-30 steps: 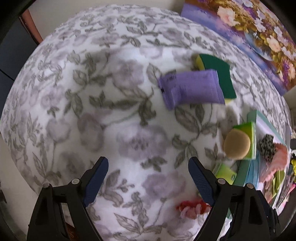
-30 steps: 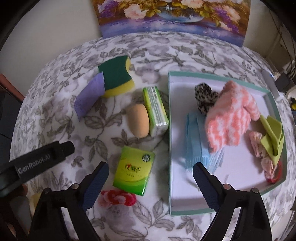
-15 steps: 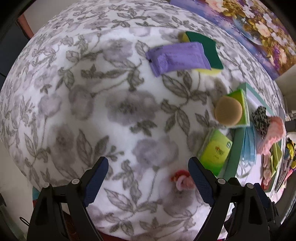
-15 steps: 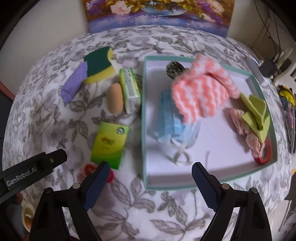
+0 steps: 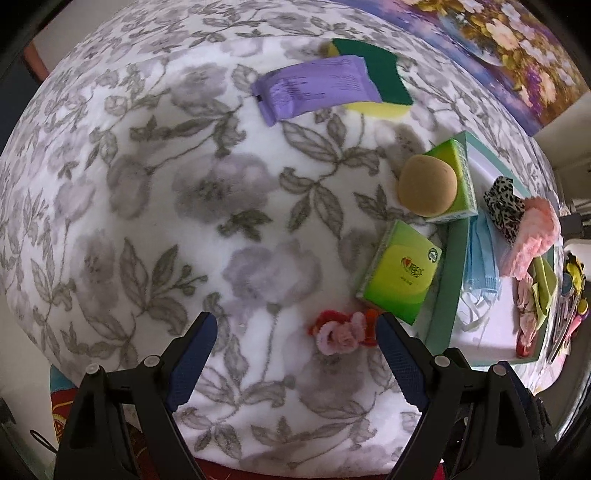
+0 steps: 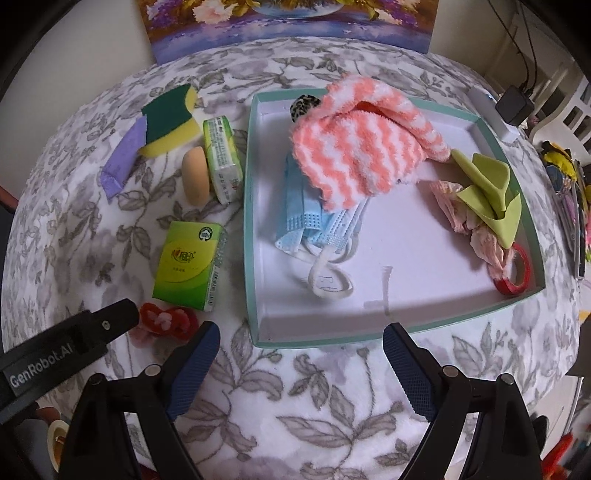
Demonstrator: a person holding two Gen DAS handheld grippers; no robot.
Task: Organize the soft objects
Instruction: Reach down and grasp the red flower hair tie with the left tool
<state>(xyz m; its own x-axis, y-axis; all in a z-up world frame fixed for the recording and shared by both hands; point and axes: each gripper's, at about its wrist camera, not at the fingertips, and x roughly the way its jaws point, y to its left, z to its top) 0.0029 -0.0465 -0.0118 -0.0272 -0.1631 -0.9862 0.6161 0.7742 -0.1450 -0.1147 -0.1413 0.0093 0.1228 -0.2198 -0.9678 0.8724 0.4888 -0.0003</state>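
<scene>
A red and pink scrunchie (image 5: 343,332) lies on the floral cloth just inside the right fingertip of my open left gripper (image 5: 295,326), which points straight down over it. The right wrist view shows the same scrunchie (image 6: 166,319) beside a left finger (image 6: 110,321). My right gripper (image 6: 301,336) stands open and empty over the front rim of the teal tray (image 6: 251,221). In the tray lie a pink striped sock (image 6: 362,144), blue masks (image 6: 306,218), a leopard scrunchie (image 6: 304,105), a green cloth (image 6: 487,184) and a red ring (image 6: 517,269).
Left of the tray lie a flat green tissue pack (image 6: 188,266), a tan puff (image 6: 195,181), a green pack on edge (image 6: 221,158), a green-yellow sponge (image 6: 170,118) and a purple pack (image 6: 122,158). A flower painting (image 6: 291,22) leans at the back. Clutter lines the right table edge.
The left gripper slid across the cloth to the scrunchie, which now sits between its fingers. The right gripper drifted back to the tray's front rim. Both stayed open.
</scene>
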